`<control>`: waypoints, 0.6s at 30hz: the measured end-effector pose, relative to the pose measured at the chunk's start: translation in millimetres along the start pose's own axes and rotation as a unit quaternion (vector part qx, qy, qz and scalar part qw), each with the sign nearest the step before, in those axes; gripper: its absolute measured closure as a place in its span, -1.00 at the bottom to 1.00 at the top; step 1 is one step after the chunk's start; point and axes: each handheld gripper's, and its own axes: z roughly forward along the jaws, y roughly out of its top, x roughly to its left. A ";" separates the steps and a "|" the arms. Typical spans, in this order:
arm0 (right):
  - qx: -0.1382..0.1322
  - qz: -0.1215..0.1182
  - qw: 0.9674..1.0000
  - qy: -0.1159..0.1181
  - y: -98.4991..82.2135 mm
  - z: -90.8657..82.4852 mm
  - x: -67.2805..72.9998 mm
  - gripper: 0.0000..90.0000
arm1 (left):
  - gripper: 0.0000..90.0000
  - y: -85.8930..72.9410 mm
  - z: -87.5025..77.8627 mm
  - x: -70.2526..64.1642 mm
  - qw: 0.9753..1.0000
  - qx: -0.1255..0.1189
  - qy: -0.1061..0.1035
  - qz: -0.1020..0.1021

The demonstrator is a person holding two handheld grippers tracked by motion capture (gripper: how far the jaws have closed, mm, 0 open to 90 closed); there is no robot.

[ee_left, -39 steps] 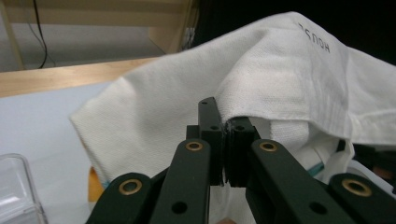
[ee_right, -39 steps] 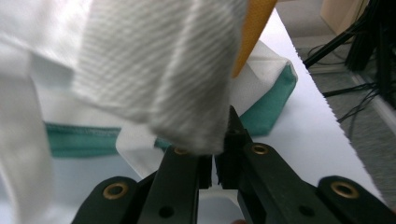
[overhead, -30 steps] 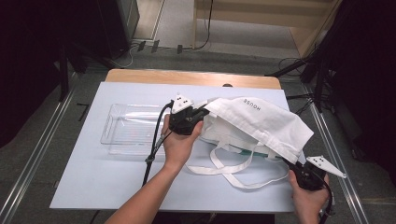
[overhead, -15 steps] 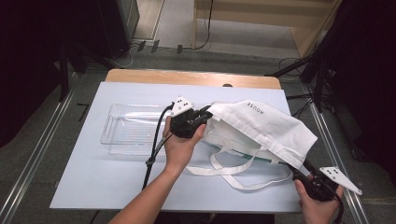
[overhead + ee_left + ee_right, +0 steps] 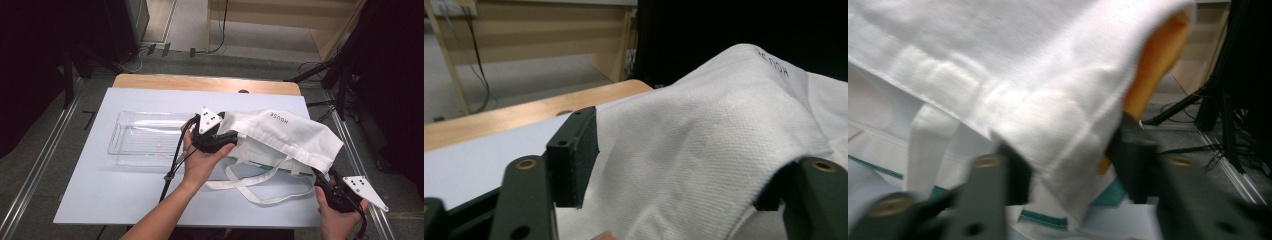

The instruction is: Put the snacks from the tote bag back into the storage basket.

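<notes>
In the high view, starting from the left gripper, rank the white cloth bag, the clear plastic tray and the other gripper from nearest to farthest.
1. White cloth bag: at the left gripper, cloth between its jaws.
2. Clear plastic tray: just to its left on the table.
3. Right gripper: at the bag's near right corner, by the table's right edge.

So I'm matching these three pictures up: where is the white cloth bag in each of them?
High view: the white cloth bag lies right of centre on the table, beside the clear tray.
Left gripper view: it fills the right half, between the black jaws.
Right gripper view: it hangs across the top and centre, its edge between the jaws.
Shared landmark: the grey lettering printed on the bag, in the high and left gripper views.
</notes>
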 end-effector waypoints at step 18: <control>-0.005 0.013 0.999 0.043 7.9 -5.7 -4.2 0.82 | 0.97 10.0 8.3 -6.4 0.999 -0.006 -0.048 0.020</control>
